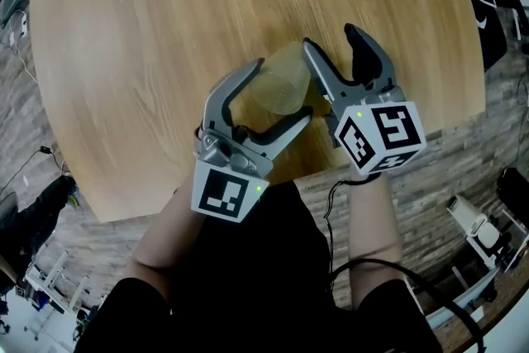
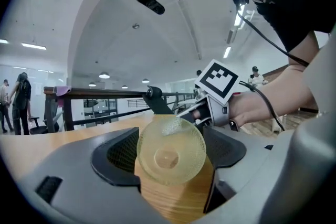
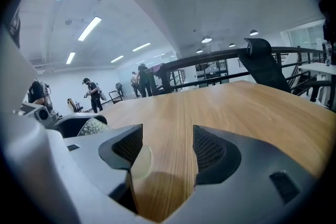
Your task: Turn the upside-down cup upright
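The translucent yellowish cup (image 2: pixel 170 152) lies on its side, pinched between the left gripper's (image 1: pixel 283 91) ribbed black pads (image 2: pixel 118 155). Its round, stippled base faces back along the fingers and its long axis runs out between them, over the wood-grain table (image 1: pixel 165 29). The right gripper's (image 3: pixel 168 149) fingers are spread, with the cup's edge showing beside its left finger.

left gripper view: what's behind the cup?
The right gripper, its marker cube and the hand holding it. The cup, between the jaws of the left gripper, covers the right jaws' lower part.
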`<action>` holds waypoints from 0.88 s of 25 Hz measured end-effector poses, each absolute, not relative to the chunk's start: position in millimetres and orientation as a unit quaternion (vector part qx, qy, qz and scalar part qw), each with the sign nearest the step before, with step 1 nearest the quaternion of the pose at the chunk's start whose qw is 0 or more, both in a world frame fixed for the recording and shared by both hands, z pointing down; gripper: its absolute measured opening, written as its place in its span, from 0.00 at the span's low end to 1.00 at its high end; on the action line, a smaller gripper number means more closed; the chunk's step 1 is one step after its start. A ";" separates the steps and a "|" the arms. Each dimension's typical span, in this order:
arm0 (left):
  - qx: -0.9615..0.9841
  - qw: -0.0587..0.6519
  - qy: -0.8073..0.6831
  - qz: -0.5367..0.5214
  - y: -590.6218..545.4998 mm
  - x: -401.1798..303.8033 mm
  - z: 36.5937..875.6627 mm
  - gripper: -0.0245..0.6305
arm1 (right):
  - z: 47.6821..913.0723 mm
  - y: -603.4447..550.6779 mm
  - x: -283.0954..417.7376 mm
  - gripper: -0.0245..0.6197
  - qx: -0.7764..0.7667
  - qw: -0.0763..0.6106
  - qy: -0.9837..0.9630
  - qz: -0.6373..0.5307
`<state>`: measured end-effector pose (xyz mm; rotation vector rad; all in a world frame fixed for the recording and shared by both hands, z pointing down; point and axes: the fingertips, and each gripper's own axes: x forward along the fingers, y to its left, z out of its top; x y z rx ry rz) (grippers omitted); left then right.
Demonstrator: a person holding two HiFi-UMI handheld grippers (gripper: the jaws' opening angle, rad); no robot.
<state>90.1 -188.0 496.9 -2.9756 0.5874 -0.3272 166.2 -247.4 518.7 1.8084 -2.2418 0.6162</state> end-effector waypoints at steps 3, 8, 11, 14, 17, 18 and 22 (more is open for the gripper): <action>-0.976 0.039 0.191 -0.101 -187.1 90.1 491.2 0.64 | 529.3 -244.4 165.2 0.49 0.607 0.108 -0.757 0.217; -0.978 0.027 0.180 -0.098 -188.3 96.0 492.1 0.64 | 550.2 -240.2 156.7 0.46 0.591 0.137 -0.759 0.237; -0.978 0.025 0.177 -0.104 -190.8 97.4 497.9 0.64 | 556.0 -238.2 155.3 0.46 0.590 0.145 -0.757 0.240; -0.979 0.018 0.176 -0.104 -193.8 94.9 498.6 0.64 | 555.8 -238.4 155.1 0.46 0.592 0.144 -0.756 0.241; -0.978 0.009 0.182 -0.100 -196.8 92.3 498.1 0.64 | 554.8 -238.8 153.1 0.46 0.592 0.143 -0.756 0.241; -0.978 0.006 0.184 -0.101 -197.3 91.3 498.9 0.64 | 554.5 -238.8 152.5 0.46 0.592 0.142 -0.756 0.241; -0.978 0.007 0.186 -0.099 -199.6 89.1 501.6 0.64 | 554.3 -239.4 152.0 0.46 0.593 0.140 -0.756 0.239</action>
